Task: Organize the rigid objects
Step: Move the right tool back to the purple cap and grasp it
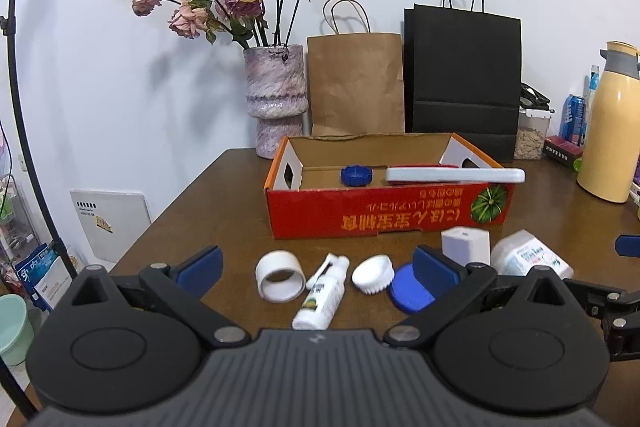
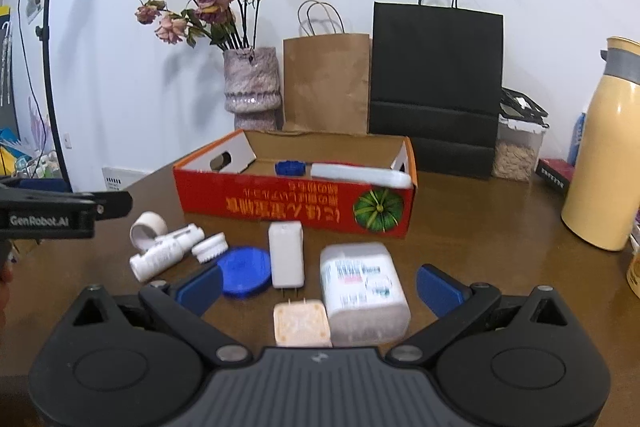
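Observation:
A red cardboard box (image 1: 376, 213) (image 2: 280, 205) stands open on the brown table and holds a blue cap (image 1: 356, 175) and a long white flat object (image 1: 456, 174). In front of it lie a white ring (image 1: 280, 277), a white spray bottle (image 1: 320, 297), a white ribbed cap (image 1: 373, 274), a blue lid (image 1: 408, 287), a white charger (image 1: 466, 245) (image 2: 286, 255) and a labelled white packet (image 1: 528, 259) (image 2: 362, 291). A second, yellowed charger (image 2: 302, 323) lies nearest the right gripper. My left gripper (image 1: 318, 267) is open over the ring, bottle and caps. My right gripper (image 2: 320, 285) is open around the chargers and packet.
Behind the box stand a vase of dried roses (image 1: 276, 99), a brown paper bag (image 1: 356, 83) and a black paper bag (image 1: 464, 79). A yellow thermos (image 1: 608, 131), a clear container and cans stand at the right. The table's left edge (image 1: 180, 195) drops off beside a lamp stand.

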`<act>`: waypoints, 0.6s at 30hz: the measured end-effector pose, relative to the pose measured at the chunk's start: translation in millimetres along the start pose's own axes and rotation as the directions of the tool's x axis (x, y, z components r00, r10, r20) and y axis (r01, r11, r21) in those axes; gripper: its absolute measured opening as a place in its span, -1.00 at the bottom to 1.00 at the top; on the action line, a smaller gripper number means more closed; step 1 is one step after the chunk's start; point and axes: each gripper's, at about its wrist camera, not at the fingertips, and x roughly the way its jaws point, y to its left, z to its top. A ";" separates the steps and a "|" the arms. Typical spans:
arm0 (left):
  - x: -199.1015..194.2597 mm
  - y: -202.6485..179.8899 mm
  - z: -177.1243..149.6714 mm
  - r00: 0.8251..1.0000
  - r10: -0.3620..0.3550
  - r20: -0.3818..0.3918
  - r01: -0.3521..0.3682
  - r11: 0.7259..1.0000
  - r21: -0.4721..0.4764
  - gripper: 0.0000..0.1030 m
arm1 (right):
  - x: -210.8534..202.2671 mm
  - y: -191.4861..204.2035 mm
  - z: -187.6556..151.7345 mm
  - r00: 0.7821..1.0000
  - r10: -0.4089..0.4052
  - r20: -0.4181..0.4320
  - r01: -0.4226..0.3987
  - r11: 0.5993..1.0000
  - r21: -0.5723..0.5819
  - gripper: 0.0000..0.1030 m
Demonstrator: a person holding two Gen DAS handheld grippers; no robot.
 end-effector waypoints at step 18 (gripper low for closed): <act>-20.9 7.5 -37.6 0.998 -0.004 -0.058 0.003 1.000 -0.017 1.00 | -10.4 -2.6 -44.9 0.996 -0.029 -0.086 0.029 1.000 0.001 1.00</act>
